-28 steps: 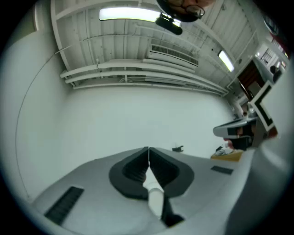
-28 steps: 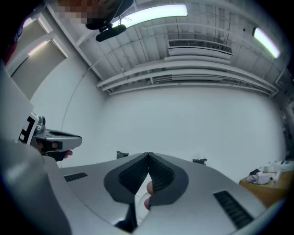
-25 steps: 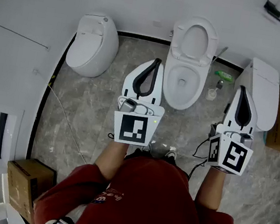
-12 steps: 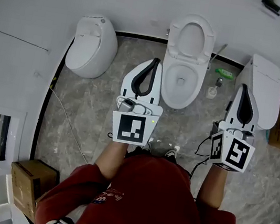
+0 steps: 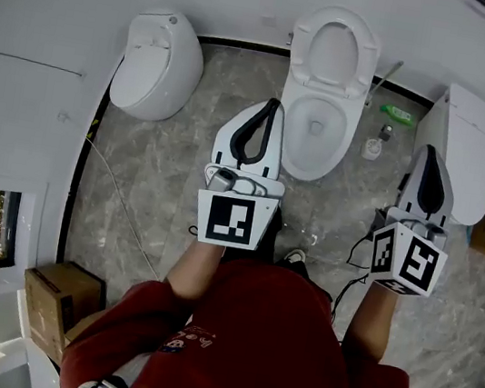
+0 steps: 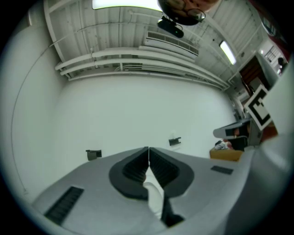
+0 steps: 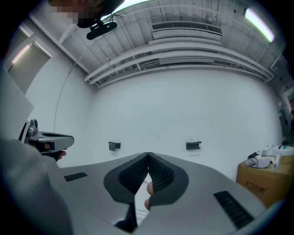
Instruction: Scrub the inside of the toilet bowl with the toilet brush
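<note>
- The toilet brush (image 5: 374, 146) is seen on the floor in its holder, just beside the right side of the open toilet bowl (image 5: 309, 173), between it and a closed white toilet (image 5: 464, 134).
- It is judged to stand nearly upright (from above it looks short), ahead and to the left of the right gripper (image 5: 428, 151), which is the nearer one.
- The right gripper and the left gripper (image 5: 272, 105) are both clenched, with nothing between the jaws.
- A green thing (image 5: 396, 114) lies near the brush, and the path is not blocked.
</note>
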The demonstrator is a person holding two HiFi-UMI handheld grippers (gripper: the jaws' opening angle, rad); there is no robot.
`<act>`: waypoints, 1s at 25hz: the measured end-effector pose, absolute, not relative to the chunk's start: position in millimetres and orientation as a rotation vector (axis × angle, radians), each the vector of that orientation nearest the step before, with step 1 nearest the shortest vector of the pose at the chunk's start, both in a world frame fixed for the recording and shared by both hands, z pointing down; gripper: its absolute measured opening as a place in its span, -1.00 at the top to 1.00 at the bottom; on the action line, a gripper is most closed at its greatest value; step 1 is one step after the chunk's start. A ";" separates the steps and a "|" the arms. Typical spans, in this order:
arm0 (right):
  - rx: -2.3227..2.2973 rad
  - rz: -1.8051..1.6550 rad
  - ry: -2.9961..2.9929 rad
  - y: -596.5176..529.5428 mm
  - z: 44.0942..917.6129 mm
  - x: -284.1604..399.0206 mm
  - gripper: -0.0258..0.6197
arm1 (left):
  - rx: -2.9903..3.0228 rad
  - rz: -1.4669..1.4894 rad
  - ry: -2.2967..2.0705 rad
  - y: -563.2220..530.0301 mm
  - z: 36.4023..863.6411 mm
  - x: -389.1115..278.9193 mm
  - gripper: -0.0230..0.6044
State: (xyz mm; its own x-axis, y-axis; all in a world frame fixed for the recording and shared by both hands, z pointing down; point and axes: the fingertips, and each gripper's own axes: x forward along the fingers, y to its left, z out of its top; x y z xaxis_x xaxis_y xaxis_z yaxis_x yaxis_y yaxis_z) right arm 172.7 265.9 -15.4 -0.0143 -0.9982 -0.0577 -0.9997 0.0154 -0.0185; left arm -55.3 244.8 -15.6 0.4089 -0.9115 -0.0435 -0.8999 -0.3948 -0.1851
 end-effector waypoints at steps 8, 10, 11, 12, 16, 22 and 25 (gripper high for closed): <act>-2.336 -0.009 2.167 169.1 13.9 180.3 0.92 | -2.583 -0.071 1.506 127.9 19.8 -43.8 0.93; -2.364 -0.038 2.153 137.9 17.0 178.8 0.92 | -2.590 -0.030 1.427 94.8 19.1 -38.5 0.93; -2.382 -0.049 2.144 122.8 18.3 178.2 0.92 | -2.581 0.007 1.375 78.9 15.3 -34.6 0.93; -2.402 -0.058 2.136 109.1 20.2 178.0 0.92 | -2.577 0.041 1.330 64.1 12.4 -30.5 0.93; -2.479 -0.111 2.103 68.2 36.6 183.5 0.92 | -2.639 0.086 1.246 16.6 24.4 -12.6 0.93; -2.598 -0.233 2.041 30.8 86.7 219.1 0.92 | -2.768 0.003 1.194 -35.0 74.1 22.4 0.93; -2.658 -0.347 2.023 13.9 137.3 248.1 0.92 | -2.780 -0.025 1.216 -60.9 105.3 46.4 0.93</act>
State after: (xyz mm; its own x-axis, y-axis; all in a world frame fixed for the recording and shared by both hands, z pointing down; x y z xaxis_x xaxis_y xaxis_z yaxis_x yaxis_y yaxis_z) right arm 248.1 13.9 137.3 0.2616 -0.9203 0.2909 -0.9646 -0.2594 0.0469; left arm 46.4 -60.9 105.3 0.6797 -0.7330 -0.0277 -0.7312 -0.6741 -0.1048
